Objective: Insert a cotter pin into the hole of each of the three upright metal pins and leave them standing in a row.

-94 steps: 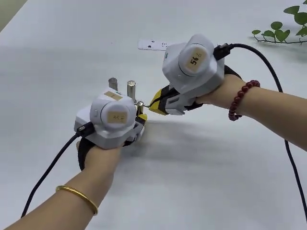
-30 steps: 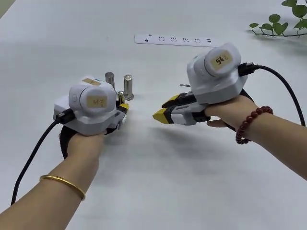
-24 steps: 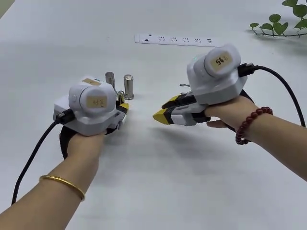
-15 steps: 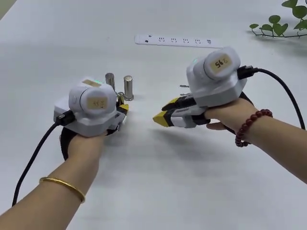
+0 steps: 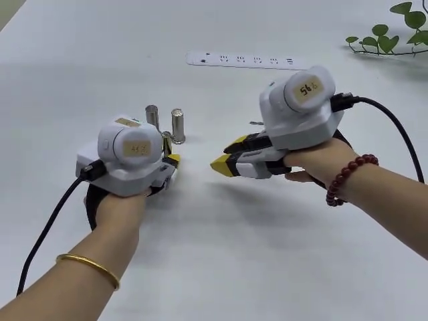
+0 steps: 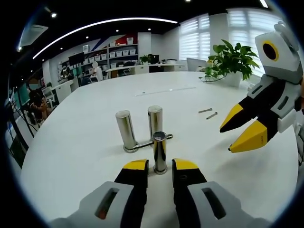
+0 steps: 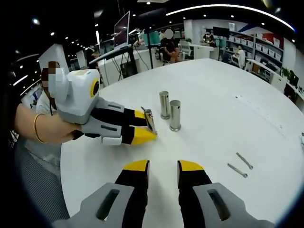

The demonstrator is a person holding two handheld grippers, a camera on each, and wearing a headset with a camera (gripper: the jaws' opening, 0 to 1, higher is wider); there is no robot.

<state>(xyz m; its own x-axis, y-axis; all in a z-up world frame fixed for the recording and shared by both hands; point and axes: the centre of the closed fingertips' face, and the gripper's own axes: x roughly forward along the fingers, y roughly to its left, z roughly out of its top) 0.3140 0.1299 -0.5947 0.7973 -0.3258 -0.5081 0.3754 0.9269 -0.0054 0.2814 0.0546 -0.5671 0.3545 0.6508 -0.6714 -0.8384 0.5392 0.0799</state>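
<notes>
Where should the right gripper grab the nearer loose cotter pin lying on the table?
Pinch the cotter pin mid-shaft from straight above, right gripper jaws straddling its thin width. It lies flat on the table, so a sideways approach would probably just push it along.

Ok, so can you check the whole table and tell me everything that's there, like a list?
Surface: white table, smooth and plain.
Job's things: three metal pins stand close together, back-left pin, back-right pin, front pin. A thin cotter pin seems to pass through the front one. Two spare cotter pins lie loose.
Clutter: power strip at the far side.
Grippers: left gripper open, tips either side of the front pin; right gripper open, holding nothing.
Cables: left cable and right cable, both black.
Surroundings: plant, office desks, shelves, people.
</notes>
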